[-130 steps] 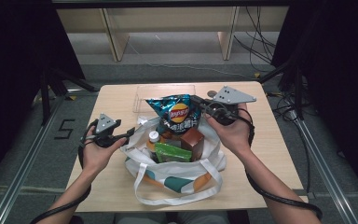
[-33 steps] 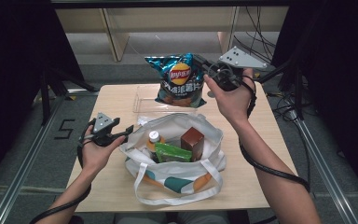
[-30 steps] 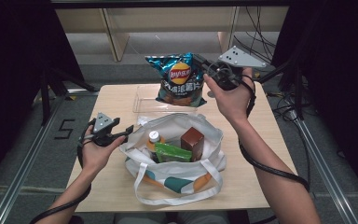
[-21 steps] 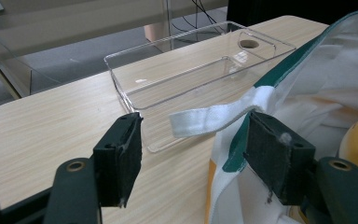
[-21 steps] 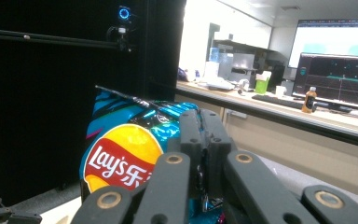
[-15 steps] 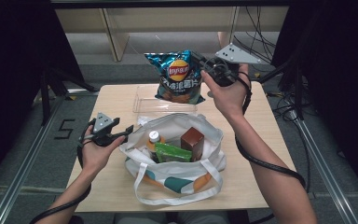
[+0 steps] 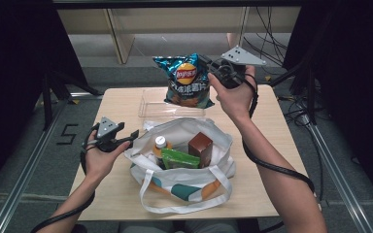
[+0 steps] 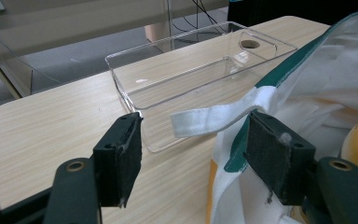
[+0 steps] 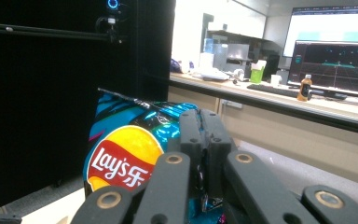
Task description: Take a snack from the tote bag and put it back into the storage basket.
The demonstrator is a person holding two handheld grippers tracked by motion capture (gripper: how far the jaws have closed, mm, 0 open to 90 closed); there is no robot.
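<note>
A blue Lay's chips bag (image 7: 187, 80) hangs in the air above the back of the table, over a clear plastic tray (image 7: 150, 104). My right gripper (image 7: 208, 65) is shut on the bag's right edge. In the right gripper view the jaws (image 9: 200, 135) pinch the chips bag (image 9: 121, 158) tightly. A white tote bag (image 7: 175, 125) with green trim stands open at the table's middle. My left gripper (image 7: 132, 136) sits at its left rim, open. In the left gripper view the tote's white strap (image 8: 214, 114) lies between the open jaws (image 8: 198, 144), with no pad pressing on it.
Inside the tote stand a white-capped bottle (image 7: 160, 145), a green packet (image 7: 179, 159) and a brown box (image 7: 200, 144). The clear tray (image 8: 191, 70) lies just beyond the tote (image 8: 326, 84). A shelf unit and cables are behind the table.
My right gripper lifted the chips bag out of the tote, carried it up and back over the tray, and lately shifted it slightly. The left gripper has stayed at the tote's rim.
</note>
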